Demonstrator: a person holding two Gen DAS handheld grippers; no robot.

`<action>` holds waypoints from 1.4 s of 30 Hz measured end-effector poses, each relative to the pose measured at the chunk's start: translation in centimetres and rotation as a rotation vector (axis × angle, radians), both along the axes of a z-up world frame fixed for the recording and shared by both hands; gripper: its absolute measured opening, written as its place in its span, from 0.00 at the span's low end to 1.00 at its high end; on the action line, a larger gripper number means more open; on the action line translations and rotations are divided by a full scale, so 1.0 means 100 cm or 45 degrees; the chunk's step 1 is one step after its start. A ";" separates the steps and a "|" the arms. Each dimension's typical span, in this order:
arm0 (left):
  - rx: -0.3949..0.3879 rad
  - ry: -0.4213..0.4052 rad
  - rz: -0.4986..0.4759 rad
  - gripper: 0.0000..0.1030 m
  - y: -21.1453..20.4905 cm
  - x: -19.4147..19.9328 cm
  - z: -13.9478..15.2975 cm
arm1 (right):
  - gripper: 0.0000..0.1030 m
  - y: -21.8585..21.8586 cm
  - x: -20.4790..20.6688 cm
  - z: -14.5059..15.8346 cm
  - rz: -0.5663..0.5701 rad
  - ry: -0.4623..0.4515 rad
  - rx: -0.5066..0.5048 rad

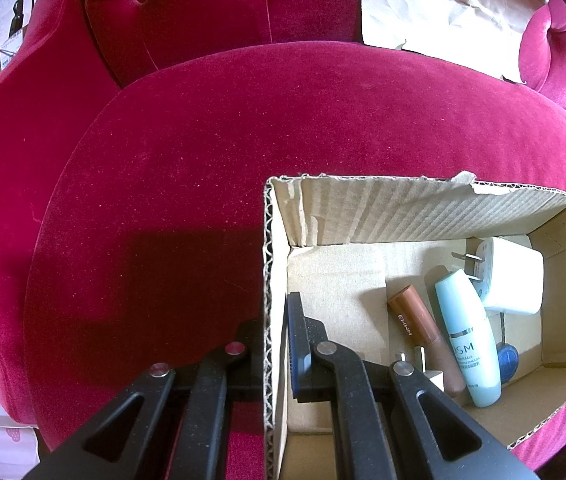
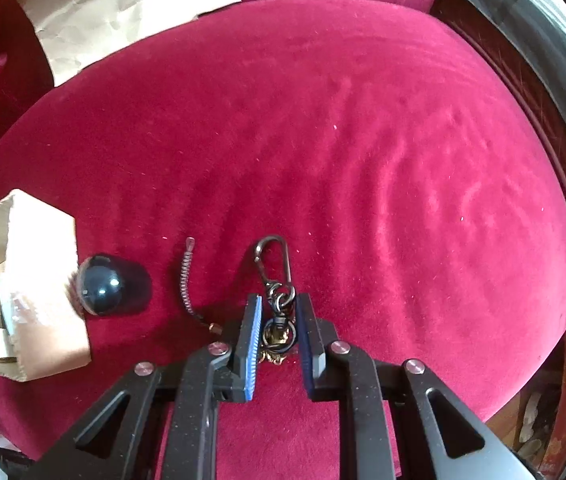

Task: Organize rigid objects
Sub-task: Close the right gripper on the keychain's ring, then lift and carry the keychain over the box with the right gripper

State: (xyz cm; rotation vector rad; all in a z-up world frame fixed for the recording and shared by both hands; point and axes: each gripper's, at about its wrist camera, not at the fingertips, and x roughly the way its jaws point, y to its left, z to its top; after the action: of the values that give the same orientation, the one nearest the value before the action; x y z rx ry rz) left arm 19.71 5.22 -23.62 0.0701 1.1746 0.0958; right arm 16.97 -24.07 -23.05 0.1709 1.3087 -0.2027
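Both claws [image 1: 277, 344] [image 2: 279, 334] closed, pointing down

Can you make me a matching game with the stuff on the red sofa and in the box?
Things:
1. keychain
2. light blue bottle
3. black dome-shaped thing
4. cardboard box

Places:
A. lying inside the box, next to a brown tube
B. pinched at its left wall by the left gripper
C. between the fingers of the right gripper
D. on the red cushion, just beside the box

Pairs: 1-C, 2-A, 3-D, 4-B
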 end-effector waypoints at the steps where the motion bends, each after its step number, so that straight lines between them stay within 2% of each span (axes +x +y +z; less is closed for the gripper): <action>1: 0.000 0.000 0.000 0.05 0.000 0.000 0.000 | 0.16 0.001 0.000 0.003 0.011 -0.010 -0.011; 12: 0.000 0.000 0.000 0.05 0.000 0.000 0.000 | 0.16 0.005 -0.002 0.050 0.040 -0.076 -0.036; 22: 0.000 0.000 -0.001 0.05 0.001 0.000 0.000 | 0.16 0.009 -0.001 0.071 0.083 -0.137 -0.055; 42: 0.000 0.001 0.000 0.05 0.000 0.001 0.001 | 0.16 0.061 0.007 0.121 0.244 -0.260 -0.053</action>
State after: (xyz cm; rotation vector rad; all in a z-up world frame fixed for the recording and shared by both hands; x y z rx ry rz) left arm 19.76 5.25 -23.55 0.0702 1.1750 0.0955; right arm 17.66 -18.01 -10.94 0.0289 1.1087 -0.0478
